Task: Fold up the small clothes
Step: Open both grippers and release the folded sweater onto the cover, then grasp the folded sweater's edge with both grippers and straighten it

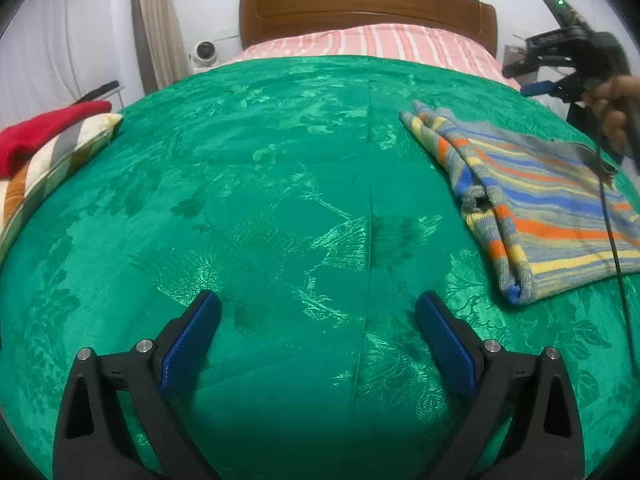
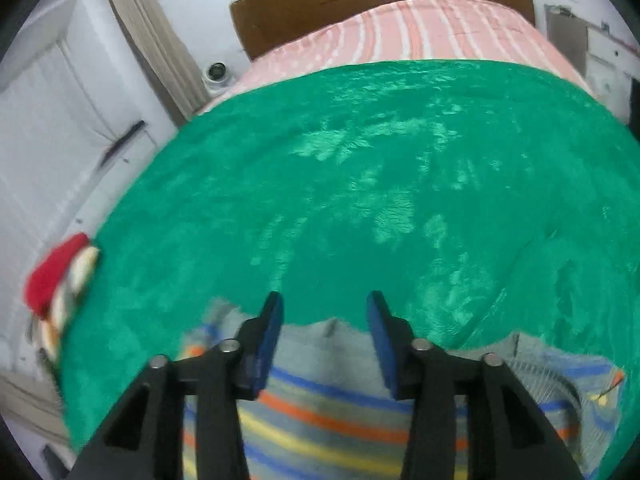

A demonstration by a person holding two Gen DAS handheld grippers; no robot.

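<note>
Blue-padded right tongs (image 2: 324,312), jaws parted to a middling gap and gripping nothing, hang directly above the grey top edge of a folded striped sweater (image 2: 340,408). Left tongs (image 1: 318,312) stand wide and empty over bare green bedspread (image 1: 280,168), the sweater well off to their right with its long axis running from near the camera toward the headboard (image 1: 368,8). Judged from this, the right hand (image 1: 616,120) is the nearer for any further fold. Beyond lie a pink striped sheet (image 1: 380,42), a red cloth (image 1: 44,128) on a striped cushion (image 1: 60,160) at the bed's left edge, and white curtains.
</note>
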